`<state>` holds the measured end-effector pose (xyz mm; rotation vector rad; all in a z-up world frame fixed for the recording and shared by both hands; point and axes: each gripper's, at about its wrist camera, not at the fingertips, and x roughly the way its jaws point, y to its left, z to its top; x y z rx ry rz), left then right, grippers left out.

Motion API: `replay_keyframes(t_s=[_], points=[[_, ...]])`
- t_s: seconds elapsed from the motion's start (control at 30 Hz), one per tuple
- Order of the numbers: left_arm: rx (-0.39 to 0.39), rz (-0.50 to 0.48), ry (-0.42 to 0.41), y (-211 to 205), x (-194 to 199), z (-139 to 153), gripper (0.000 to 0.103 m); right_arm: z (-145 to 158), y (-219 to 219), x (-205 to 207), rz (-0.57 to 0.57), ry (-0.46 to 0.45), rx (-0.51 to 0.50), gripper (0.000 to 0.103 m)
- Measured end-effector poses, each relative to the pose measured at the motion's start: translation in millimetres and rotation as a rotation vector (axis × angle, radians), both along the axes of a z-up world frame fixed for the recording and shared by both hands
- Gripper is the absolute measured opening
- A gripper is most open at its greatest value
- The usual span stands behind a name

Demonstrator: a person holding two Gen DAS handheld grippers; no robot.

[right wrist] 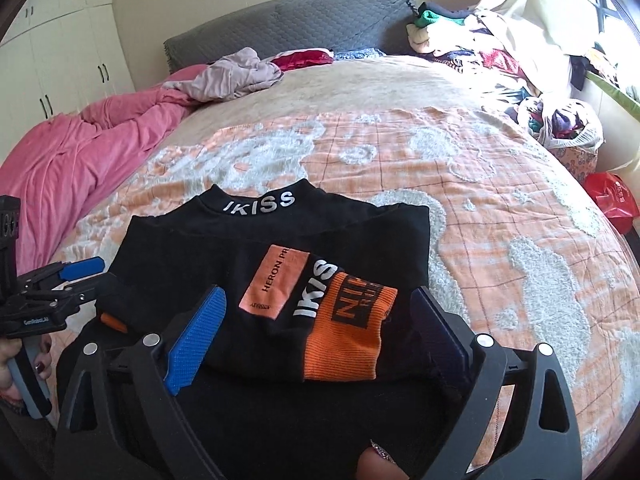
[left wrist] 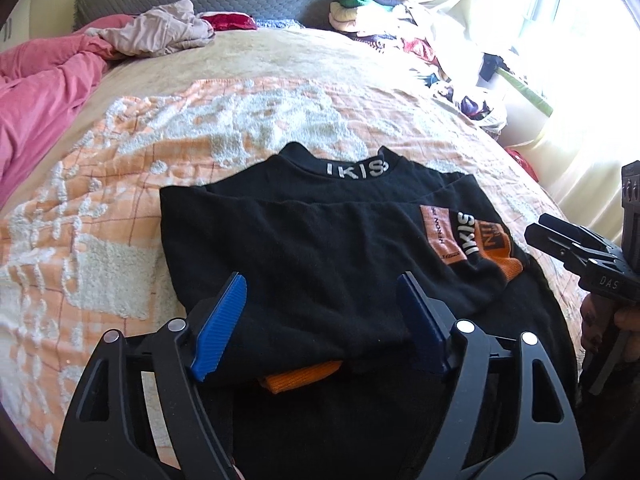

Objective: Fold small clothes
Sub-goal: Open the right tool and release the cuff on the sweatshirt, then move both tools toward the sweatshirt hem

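A small black top point(left wrist: 312, 240) with white "IKISS" on the collar and orange cuffs lies on the bed, sleeves folded in across the body. It also shows in the right wrist view point(right wrist: 200, 256). One orange cuff point(right wrist: 344, 332) lies on top at the right; another orange cuff point(left wrist: 300, 376) peeks out at the near edge. My left gripper point(left wrist: 324, 320) is open, hovering over the top's near left part. My right gripper point(right wrist: 320, 328) is open over the folded sleeve at the right. Neither holds anything.
The top lies on an orange and white blanket point(right wrist: 500, 208). A pink duvet point(right wrist: 80, 148) is bunched at the left. A clothes pile point(right wrist: 492, 48) sits at the far right by the window, and a red bag point(right wrist: 612, 200) beside the bed.
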<state>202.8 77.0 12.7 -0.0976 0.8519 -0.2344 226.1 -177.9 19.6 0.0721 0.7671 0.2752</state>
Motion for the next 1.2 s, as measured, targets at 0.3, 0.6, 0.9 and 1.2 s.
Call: replay_keyframes(t_s=[0.3,0.6,0.9,1.2], points=[[-0.005,0.045,-0.056,12,-9,20,0.089,13,-11,-5,-0.029,-0.035,0.012,0.093],[-0.003,0.088,-0.087,23,-19,30,0.093,28,-20,-14,-0.042,-0.071,0.044,0.096],[0.013,0.123,-0.112,29,-37,37,0.093,40,-27,-27,-0.048,-0.104,0.068,0.098],[-0.010,0.119,-0.161,27,-63,51,0.093,48,-32,-45,-0.044,-0.128,0.094,0.098]])
